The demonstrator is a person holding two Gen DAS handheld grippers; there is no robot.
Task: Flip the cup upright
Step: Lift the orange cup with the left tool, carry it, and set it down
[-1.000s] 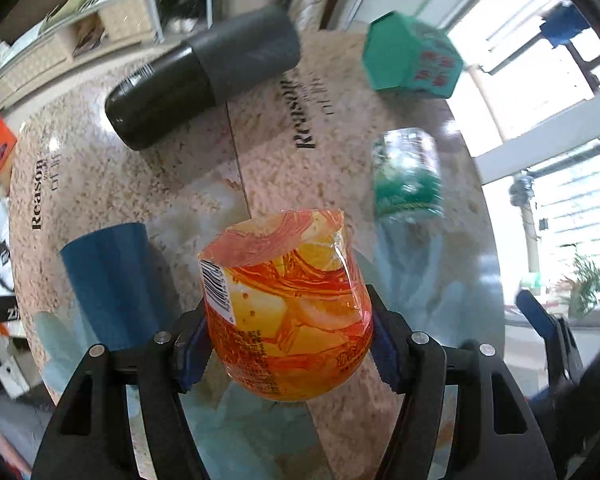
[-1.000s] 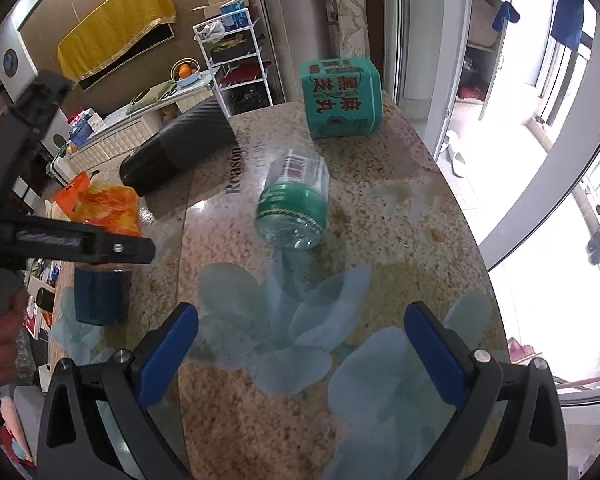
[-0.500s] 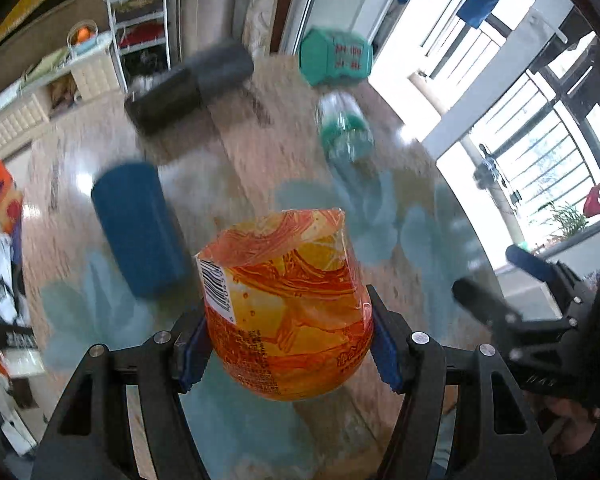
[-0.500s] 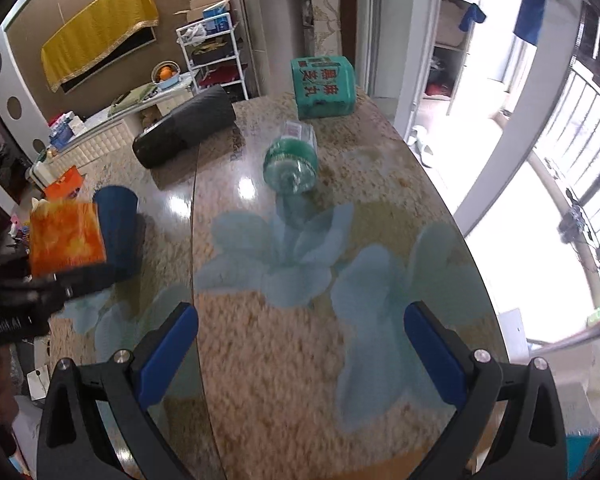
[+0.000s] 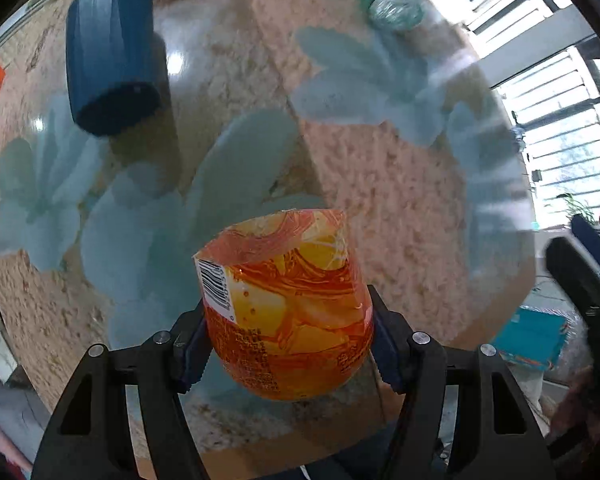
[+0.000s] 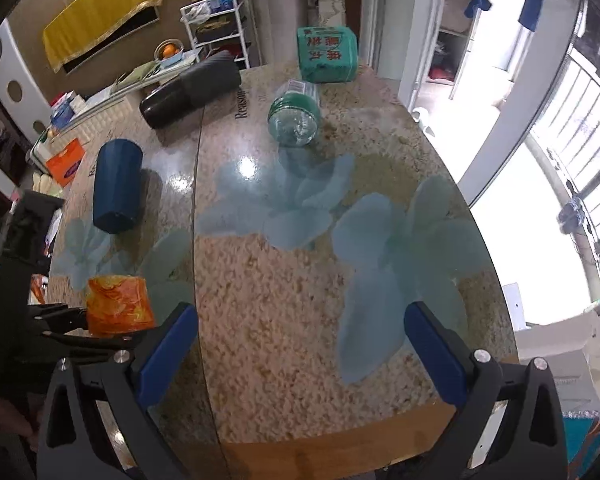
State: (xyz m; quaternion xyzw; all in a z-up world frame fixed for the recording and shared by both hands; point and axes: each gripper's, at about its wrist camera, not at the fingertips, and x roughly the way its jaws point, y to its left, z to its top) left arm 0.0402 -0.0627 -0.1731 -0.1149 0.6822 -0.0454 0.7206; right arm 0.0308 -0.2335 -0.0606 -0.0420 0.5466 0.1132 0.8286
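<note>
The left gripper [image 5: 290, 344] pinches the orange cup [image 5: 286, 308] above the table's [image 6: 284, 320] near edge. The right gripper [image 6: 300, 344] is spread wide over bare tabletop, well apart from the blue cup [image 6: 116, 184].

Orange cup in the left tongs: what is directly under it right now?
Under the orange cup is the table, near its left front edge, with pale blue flower print. The cup hides the spot beneath it, so contact cannot be judged.
</note>
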